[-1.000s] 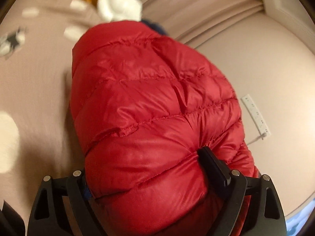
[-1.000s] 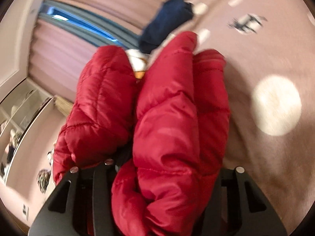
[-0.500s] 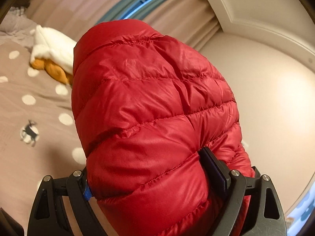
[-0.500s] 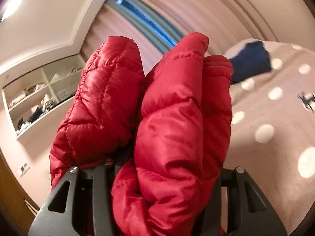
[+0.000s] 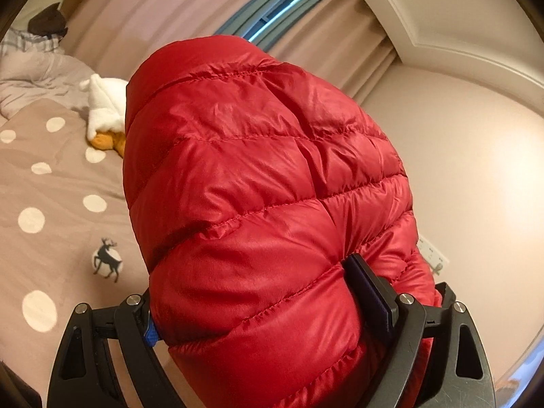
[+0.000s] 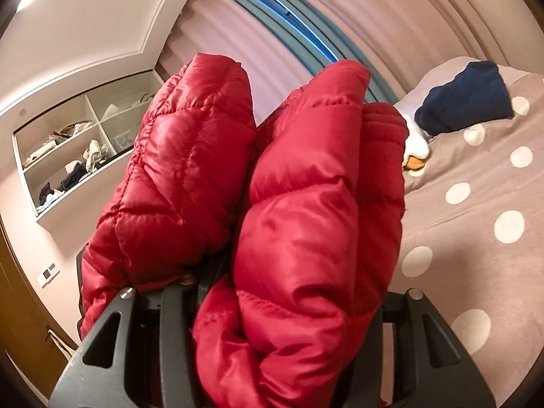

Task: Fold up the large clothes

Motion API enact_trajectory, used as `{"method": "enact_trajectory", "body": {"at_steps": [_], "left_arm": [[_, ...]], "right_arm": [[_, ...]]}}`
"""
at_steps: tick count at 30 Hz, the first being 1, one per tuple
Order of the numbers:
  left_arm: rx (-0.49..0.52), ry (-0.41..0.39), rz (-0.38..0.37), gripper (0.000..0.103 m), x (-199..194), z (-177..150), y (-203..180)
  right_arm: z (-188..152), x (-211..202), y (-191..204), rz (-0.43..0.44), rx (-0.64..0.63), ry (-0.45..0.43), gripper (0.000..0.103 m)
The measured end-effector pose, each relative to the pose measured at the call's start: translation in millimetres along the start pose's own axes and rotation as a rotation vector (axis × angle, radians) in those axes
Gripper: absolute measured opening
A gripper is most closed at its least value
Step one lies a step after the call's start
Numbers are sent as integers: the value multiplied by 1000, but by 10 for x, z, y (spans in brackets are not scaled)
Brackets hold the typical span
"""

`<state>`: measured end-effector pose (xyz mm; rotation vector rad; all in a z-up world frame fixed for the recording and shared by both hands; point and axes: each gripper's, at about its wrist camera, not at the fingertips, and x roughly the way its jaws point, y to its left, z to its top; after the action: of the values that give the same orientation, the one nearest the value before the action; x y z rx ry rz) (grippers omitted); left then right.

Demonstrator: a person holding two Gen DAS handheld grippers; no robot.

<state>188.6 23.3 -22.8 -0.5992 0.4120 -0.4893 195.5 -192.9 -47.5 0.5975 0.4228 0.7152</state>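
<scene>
Dotted bedspread [image 6: 476,204] on the right, curtains [image 6: 391,27] and window [image 6: 272,10] far, open shelves [image 6: 68,156] in the left wall.

A glossy red quilted puffer jacket [image 5: 265,210] bulges, bunched in thick folds, between both grippers' fingers, held above the bed.

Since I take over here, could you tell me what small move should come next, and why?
Probably carry the red puffer jacket over the dotted bedspread and lower it flat: both the left tool and right tool grip bunched padding, held off the bed.
</scene>
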Motion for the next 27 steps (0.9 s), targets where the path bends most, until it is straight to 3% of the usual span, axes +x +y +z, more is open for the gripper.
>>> {"method": "enact_trajectory", "body": {"at_steps": [4,8,11,15,16,17,19,27], "left_arm": [[3,6,1,89,224,42,237],[-61,67,42,89,562,-96,739],[-66,127,116,89,838,-401,1093],[-119,274,272,89,1280,-1022,1653],[-141,245,259,89,1272,-1116,1748],[-159,212,233,90,1244,-1178,1815],[-195,203,217,90,1231,-1272,1896],[-129,216,322,93,1387,-1278,1654]], "right_arm": [[40,275,-91,-37,-20,22,47],[-24,649,-430,-90,15,96,46],[-255,893,-792,-159,44,169,46],[-734,1121,-1339,-342,53,290,42],[-852,1154,-1499,-380,71,325,43],[-948,1139,-1643,-362,106,327,43],[-1032,1070,-1821,-305,177,310,43],[-1126,1080,-1806,-385,134,320,42]]}}
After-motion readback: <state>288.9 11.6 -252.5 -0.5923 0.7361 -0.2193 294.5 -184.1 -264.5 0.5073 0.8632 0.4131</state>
